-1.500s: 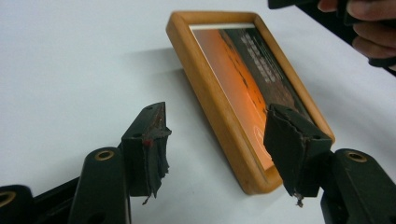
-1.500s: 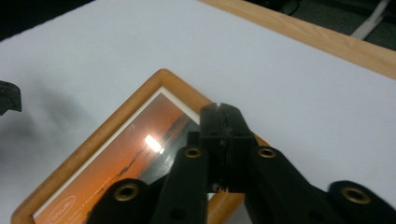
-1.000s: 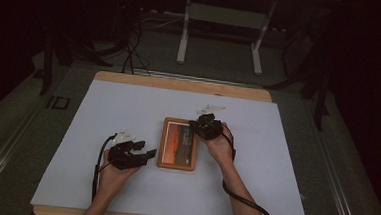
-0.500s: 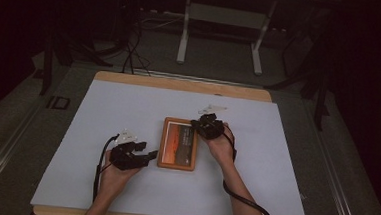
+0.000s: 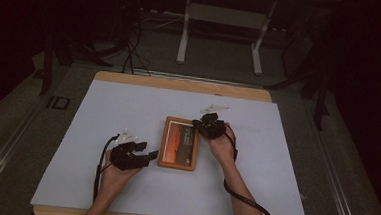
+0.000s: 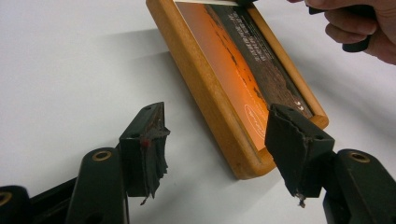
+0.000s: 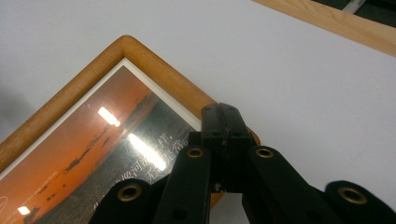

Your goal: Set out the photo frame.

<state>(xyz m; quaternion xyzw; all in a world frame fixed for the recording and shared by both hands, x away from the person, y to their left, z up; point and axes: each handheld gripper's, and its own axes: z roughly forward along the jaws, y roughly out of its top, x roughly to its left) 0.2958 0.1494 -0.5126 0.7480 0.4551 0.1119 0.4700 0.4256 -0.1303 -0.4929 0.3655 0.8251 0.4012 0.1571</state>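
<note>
Your right gripper (image 7: 223, 122) rests fully closed, empty, on the rounded wooden edge of the glossy picture frame (image 5: 179, 143). Your left gripper (image 6: 224, 140) stands open, holding nothing, at the frame's near corner on the smooth white table (image 5: 103, 112).

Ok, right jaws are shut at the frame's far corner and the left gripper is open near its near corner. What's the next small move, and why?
Probably ease the left gripper forward and close on the picture frame at its near corner: its jaws stand open, short of the wood, while the right gripper stands shut over the far corner.
</note>
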